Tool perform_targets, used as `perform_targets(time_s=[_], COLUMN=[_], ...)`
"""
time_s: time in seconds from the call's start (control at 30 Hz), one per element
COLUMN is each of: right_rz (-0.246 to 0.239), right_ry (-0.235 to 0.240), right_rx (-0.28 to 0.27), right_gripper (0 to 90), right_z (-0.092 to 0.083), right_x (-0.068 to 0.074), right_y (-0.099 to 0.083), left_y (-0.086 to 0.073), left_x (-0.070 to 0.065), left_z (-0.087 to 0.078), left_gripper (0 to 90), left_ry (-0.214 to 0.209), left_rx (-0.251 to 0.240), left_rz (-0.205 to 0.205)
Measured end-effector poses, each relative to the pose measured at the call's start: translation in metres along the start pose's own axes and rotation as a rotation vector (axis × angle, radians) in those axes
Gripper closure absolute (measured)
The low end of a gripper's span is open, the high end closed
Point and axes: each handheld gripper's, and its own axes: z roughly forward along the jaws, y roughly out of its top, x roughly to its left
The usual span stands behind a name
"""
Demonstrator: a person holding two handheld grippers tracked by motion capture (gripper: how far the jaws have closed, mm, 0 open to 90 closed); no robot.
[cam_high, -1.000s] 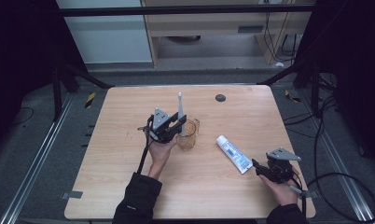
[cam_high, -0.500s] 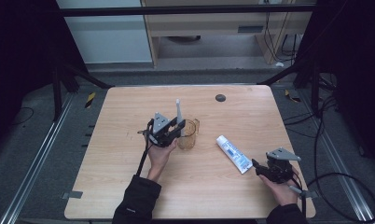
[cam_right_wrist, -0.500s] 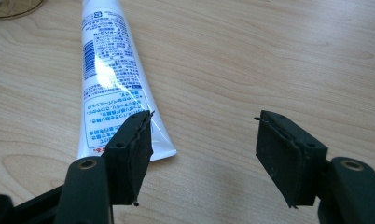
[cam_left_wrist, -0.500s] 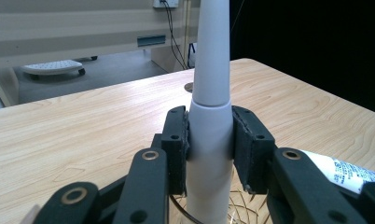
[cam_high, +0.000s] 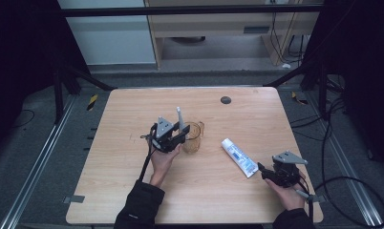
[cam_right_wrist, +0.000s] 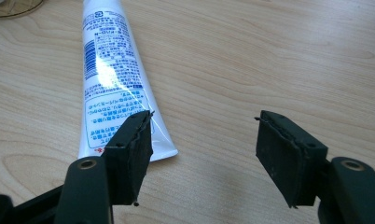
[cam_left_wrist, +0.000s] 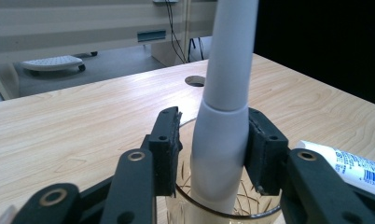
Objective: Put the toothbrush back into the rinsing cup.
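Tilted lower into glass cup (cam_high: 193, 137) since a second ago: white toothbrush (cam_left_wrist: 223, 116), left gripper (cam_left_wrist: 213, 149) jaws just opening around it, right gripper (cam_right_wrist: 204, 154) open beside toothpaste tube (cam_right_wrist: 113, 70). Next, probably: withdrawing clear.

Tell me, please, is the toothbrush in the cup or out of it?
In. The toothbrush stands with its lower end inside the glass cup, between the left gripper, whose jaws have just been opening.

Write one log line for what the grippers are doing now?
left gripper: fingers just opening around toothbrush in cup | right gripper: open by toothpaste tube
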Motion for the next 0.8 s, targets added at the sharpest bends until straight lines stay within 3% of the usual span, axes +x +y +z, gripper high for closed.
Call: perform_targets(time_s=[0.37, 0.8], right_rz=[-0.002, -0.001], right_ry=[0.000, 0.000], right_rx=[-0.003, -0.008], right_gripper=[35.9, 35.4], right_z=[0.000, -0.002], right_x=[0.001, 0.002], right_y=[0.000, 0.002], left_y=[-0.001, 0.005], left_x=[-0.002, -0.006], left_z=[-0.005, -0.026], left_gripper=[53.1, 40.8], left_ry=[-0.010, -0.006], left_rx=[0.009, 0.021], left_rz=[0.009, 0.036])
